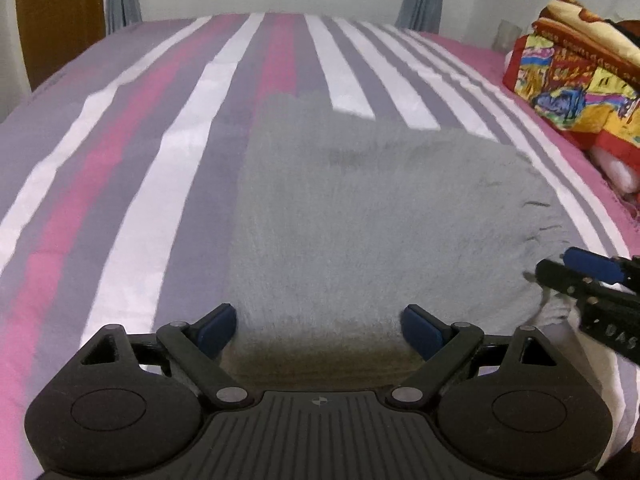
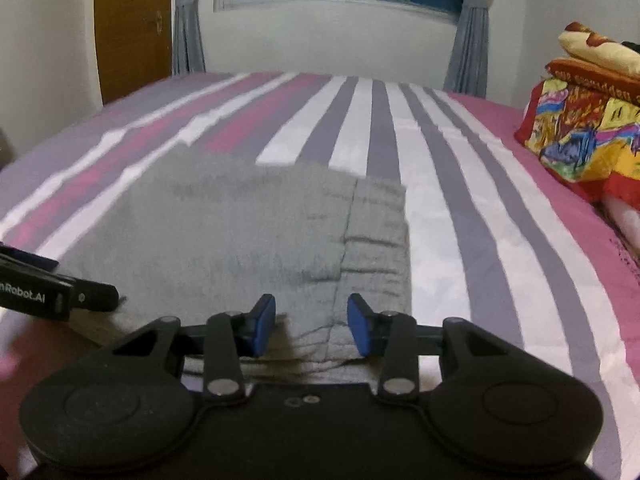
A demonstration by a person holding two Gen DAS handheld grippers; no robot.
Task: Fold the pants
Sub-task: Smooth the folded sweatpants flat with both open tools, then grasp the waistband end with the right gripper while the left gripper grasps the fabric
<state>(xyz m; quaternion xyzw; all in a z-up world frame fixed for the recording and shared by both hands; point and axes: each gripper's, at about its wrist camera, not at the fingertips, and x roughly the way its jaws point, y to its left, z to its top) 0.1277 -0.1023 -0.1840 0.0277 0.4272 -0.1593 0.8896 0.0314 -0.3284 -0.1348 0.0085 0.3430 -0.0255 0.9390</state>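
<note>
Blue-padded fingers (image 1: 218, 326) of the left gripper (image 1: 318, 330) are standing spread wide, with nothing pinched; the near edge of the grey sweatpants (image 1: 360, 208) is lying just ahead of and between them. Fingers (image 2: 264, 326) of the right gripper (image 2: 310, 328) are standing partly apart, straddling the near corner of the sweatpants (image 2: 248, 224) at the ribbed elastic waistband (image 2: 376, 232); the pads are not visibly pressing the cloth, so no pinch can be confirmed.

The sweatpants are lying already folded into a thick grey block on the striped bedsheet (image 1: 120, 160), reaching away from both sets of fingers towards the far end of the bed. The waistband end is sitting to the right, so the right gripper is judged nearer to it and the left gripper nearer the folded left edge.

White lettering on the left gripper's side, seen from the right wrist, is reading "nRobot.AI" (image 2: 22, 297), its start cut off. Script on the folded patterned blanket (image 2: 580, 128) off to the right is too small to read
</note>
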